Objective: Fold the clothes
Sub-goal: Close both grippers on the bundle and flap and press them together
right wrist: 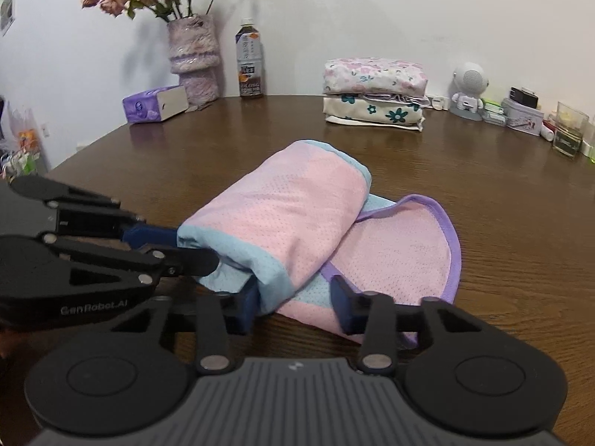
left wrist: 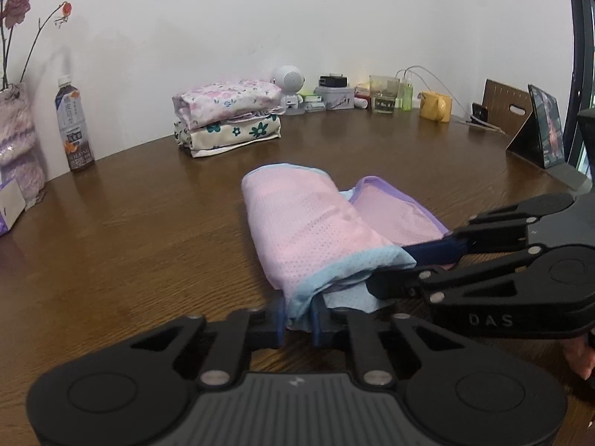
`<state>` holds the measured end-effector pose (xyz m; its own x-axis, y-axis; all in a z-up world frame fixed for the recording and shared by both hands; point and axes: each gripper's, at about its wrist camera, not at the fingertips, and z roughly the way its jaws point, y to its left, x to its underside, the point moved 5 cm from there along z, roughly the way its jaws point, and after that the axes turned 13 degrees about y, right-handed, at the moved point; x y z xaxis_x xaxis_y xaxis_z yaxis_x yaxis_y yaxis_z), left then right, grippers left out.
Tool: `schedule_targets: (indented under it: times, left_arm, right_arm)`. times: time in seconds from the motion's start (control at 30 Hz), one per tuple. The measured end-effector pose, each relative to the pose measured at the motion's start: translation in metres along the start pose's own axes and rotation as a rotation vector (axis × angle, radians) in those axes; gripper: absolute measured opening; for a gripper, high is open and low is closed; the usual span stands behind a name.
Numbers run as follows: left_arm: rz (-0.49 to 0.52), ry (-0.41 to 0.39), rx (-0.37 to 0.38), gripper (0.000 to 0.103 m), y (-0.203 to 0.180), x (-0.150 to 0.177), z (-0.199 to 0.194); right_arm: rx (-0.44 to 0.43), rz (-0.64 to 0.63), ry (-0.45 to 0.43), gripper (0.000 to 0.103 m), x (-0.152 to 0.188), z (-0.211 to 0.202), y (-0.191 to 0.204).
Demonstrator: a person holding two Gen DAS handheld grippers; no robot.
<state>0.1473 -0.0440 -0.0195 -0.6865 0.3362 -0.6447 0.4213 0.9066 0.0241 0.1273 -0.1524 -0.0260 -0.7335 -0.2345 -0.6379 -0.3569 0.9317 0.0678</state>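
Setting: wooden bench [left wrist: 130, 230] against a white wall, folded floral clothes [left wrist: 227, 115] stacked near its far edge.
Garment: pink mesh garment [right wrist: 297, 215], half folded, lies mid-bench toward the near edge.
Left tool [left wrist: 299, 329]: angled downward, pinching the garment's light-blue hem.
Right tool [right wrist: 295, 301]: angled downward, jaws partly apart astride the folded edge; grip unclear.
Hidden: left tool's fingertips buried in cloth.

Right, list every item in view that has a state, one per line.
pink garment: partly folded, lying on the table
left hand-held gripper: shut on the garment's blue hem
right hand-held gripper: open, straddling the garment's edge
floral clothes stack: folded
bottle: upright, capped
yellow mug: upright
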Motion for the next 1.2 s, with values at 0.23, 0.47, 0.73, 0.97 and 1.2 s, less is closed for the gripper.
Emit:
schedule_targets:
  times: [0.23,0.47,0.73,0.97,1.2]
  left_arm:
    - [-0.037,-0.018,0.033,0.005,-0.003,0.002,-0.003]
    - [-0.073,-0.028,0.028,0.012,-0.005,0.005,-0.010]
    - [-0.100,-0.037,0.006,0.006,-0.004,0.005,-0.006]
    - [-0.147,-0.053,0.029,0.006,0.002,0.006,-0.010]
    - [-0.124,-0.058,-0.002,0.014,-0.003,0.006,-0.013]
  right_arm:
    - [-0.008,-0.002,-0.005,0.009,0.000,0.000,-0.003]
    - [-0.038,0.031,-0.027,0.026,0.004,-0.010,-0.011]
    - [-0.037,0.030,-0.027,0.019,0.003,-0.009,-0.015]
    - [-0.062,0.044,-0.025,0.004,0.003,-0.006,-0.015]
    - [-0.063,0.045,-0.034,0.010,0.007,-0.013,-0.017]
